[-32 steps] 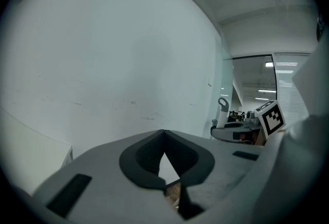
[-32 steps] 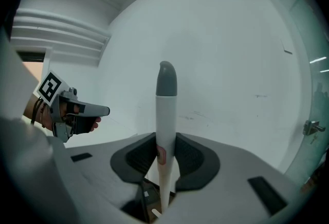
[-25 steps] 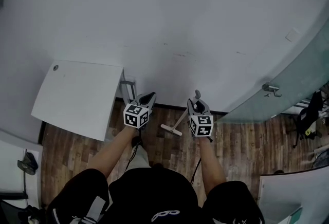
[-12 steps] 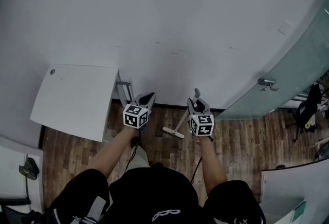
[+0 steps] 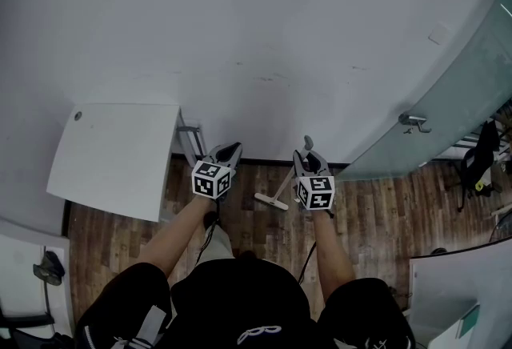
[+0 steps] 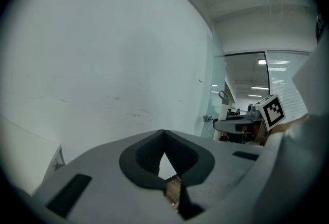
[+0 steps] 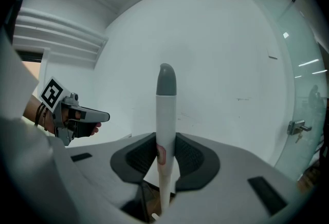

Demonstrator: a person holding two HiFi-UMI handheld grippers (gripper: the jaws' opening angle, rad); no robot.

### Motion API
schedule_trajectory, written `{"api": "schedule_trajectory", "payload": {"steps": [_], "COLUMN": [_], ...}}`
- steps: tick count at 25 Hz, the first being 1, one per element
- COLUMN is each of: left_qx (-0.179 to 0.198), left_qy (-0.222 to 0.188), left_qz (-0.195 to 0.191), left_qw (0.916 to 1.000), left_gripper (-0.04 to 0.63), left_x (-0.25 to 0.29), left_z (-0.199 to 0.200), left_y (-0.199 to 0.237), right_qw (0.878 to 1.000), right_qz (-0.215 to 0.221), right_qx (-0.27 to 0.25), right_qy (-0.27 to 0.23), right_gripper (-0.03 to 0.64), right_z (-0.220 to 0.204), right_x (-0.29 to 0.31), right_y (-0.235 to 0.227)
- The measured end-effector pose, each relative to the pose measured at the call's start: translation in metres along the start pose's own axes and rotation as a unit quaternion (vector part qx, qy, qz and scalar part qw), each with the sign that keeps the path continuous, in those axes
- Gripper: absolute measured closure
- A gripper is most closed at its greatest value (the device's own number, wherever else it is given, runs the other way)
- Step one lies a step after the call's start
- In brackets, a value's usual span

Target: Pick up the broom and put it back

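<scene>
**A:** Where's the broom at the moment?

**B:** The person is holding it in the right claw, out in front of them near the wall. The claw is clamping the white handle a little below its grey cap, with both pads pressing on it from the sides.

**A:** And the brush end?

**B:** The broom head is hanging low over the wooden floor, or touching it. From here I can't tell which. The handle is leaning a bit, with its top at the claw and its head out toward the person's left.

**A:** Why grab it so high up?

**B:** I'd guess so the weight is dangling under the grip and the broom is hanging nearly upright by itself. That suits propping it against a wall.

**A:** What's the left claw doing?

**B:** Nothing much. It's closed on nothing, tips meeting, and pointing at the wall alongside the other one, apart from the handle. It's probably keeping out of the way, since one claw is coping fine.

**A:** So how far along are they?

**B:** The pick-up looks done, but the putting back isn't. They're facing the bare wall between the white desk and the glass door. I'm expecting the broom to go there, though no hook or stand is showing.
</scene>
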State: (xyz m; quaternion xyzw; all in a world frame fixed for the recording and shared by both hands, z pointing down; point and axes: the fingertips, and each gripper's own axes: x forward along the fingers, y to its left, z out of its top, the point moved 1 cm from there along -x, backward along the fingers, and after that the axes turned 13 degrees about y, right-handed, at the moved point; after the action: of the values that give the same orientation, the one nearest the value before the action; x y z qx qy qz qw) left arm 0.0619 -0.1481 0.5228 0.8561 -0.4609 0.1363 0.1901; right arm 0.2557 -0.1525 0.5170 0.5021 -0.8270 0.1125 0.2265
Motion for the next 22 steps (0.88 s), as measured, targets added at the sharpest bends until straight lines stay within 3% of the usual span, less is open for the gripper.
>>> {"api": "schedule_trajectory", "payload": {"steps": [22], "left_qx": [-0.015], "left_qy": [0.038], "left_qz": [0.003], "left_qw": [0.9992], "left_gripper": [0.578], "left_x": [0.004], "left_z": [-0.032], "left_y": [0.041], "right_qw": [0.999], "right_qz": [0.013], "right_qx": [0.005], "right_qy": [0.044], "right_gripper": [0.503], "right_z": [-0.020], "right_x": [0.047], "right_y": [0.027]}}
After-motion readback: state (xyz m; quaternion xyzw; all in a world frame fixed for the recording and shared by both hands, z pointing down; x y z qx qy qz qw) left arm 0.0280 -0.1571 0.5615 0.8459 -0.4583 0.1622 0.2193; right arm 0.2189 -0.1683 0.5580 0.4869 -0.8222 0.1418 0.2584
